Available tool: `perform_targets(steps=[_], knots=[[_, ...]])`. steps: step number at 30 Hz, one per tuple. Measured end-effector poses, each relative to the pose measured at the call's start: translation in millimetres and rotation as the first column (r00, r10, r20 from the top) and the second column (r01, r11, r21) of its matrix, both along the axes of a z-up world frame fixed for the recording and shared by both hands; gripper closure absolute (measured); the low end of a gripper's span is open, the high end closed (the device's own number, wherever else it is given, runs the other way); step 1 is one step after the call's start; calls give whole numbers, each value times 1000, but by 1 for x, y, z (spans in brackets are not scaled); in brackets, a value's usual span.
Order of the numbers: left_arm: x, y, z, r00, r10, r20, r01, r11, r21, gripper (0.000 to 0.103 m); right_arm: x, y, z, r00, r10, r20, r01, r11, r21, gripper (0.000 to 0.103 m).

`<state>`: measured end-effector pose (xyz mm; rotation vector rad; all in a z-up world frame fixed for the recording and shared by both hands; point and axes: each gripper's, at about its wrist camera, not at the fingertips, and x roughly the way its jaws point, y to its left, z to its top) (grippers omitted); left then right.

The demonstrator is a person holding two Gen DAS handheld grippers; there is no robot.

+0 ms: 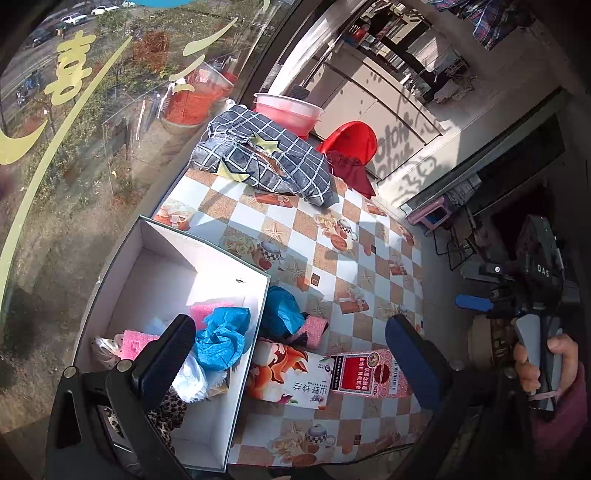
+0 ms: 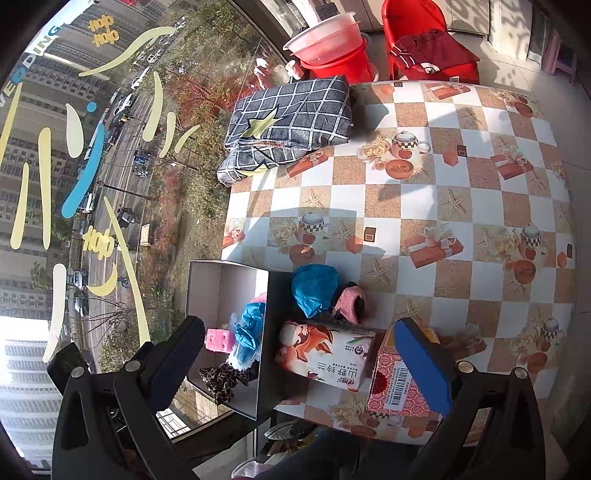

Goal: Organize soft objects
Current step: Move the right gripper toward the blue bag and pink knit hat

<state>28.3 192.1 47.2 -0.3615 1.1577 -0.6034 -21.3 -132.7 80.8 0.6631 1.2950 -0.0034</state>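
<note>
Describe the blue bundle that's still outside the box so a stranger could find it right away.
Start at the white box at the window edge of the checkered table. Just outside its right wall lies a crumpled blue bundle, touching a pink fuzzy piece. Its lookalike sits inside the box.

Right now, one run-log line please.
left tongs: open, empty | right tongs: open, empty | box: pink sponge, blue bag inside | table: tissue pack outside

Sunlight is falling across a table (image 2: 461, 192) wearing a checked cloth printed with teapots and starfish. A big window (image 2: 92, 166) with pale decals is running along its side, looking out on a street and towers. Beyond the table a red chair (image 2: 410, 26) is standing on pale floor tiles (image 2: 517, 70), and cabinets (image 1: 373, 88) are catching patterned shadows.
</note>
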Motion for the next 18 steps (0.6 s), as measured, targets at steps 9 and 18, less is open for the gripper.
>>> perform_targets(steps=[9, 18], knots=[[24, -39, 26, 990, 16, -139, -57, 955, -292, 0, 16, -61, -113, 934, 157, -320, -173, 985, -22, 0], [27, -84, -23, 950, 95, -298, -113, 992, -46, 0, 65, -14, -221, 676, 504, -537, -588, 809, 19, 0]])
